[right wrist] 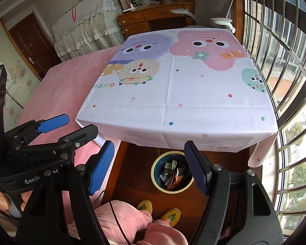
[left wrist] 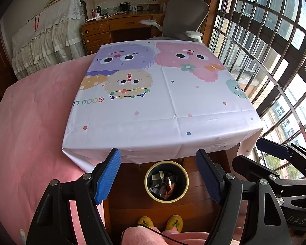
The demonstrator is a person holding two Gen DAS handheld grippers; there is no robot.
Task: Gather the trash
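We hold both grippers wide apart and empty over the near edge of the table: the left gripper (left wrist: 159,175) and the right gripper (right wrist: 149,167). The trash (left wrist: 163,185), crumpled wrappers, lies inside the round bin (left wrist: 148,183) on the wooden floor (left wrist: 132,206) below that edge. We judge the wrappers light, soft and slippery, best pinched at a raised fold. The cartoon tablecloth (left wrist: 173,106) shows no litter; a barred window (left wrist: 275,61) runs along its right edge, a desk (left wrist: 120,24) beyond.
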